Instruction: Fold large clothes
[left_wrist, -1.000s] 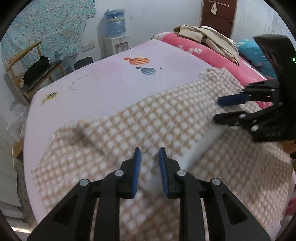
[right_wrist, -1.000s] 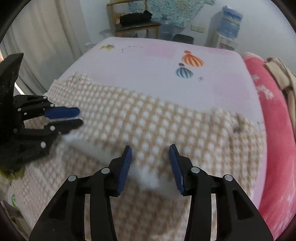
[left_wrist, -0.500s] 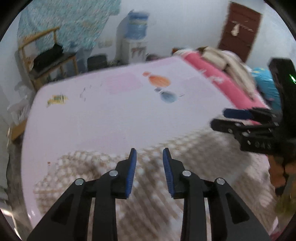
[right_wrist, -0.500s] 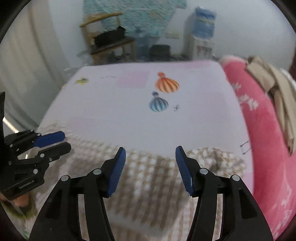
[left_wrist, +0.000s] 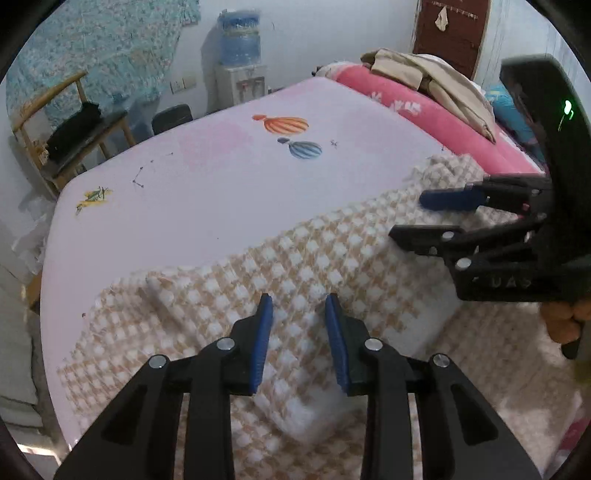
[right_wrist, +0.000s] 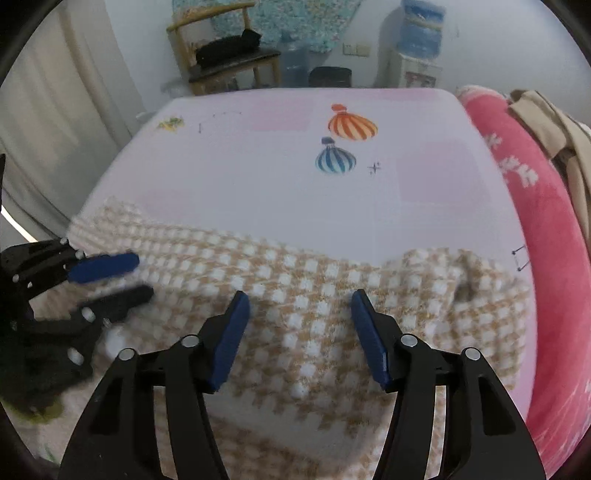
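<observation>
The tan-and-white checked blanket (left_wrist: 303, 266) lies on the bed (left_wrist: 207, 192), its top layer folded over the lower one with the white underside showing along the near edge. A second ago that edge sat between both sets of fingers; now it rests free. The left gripper (left_wrist: 298, 343) has just been opening and stands slightly spread, with nothing pinched. The right gripper (right_wrist: 299, 336) has also just been opening and is spread wider, empty. This fold looks laid; another likely follows.
</observation>
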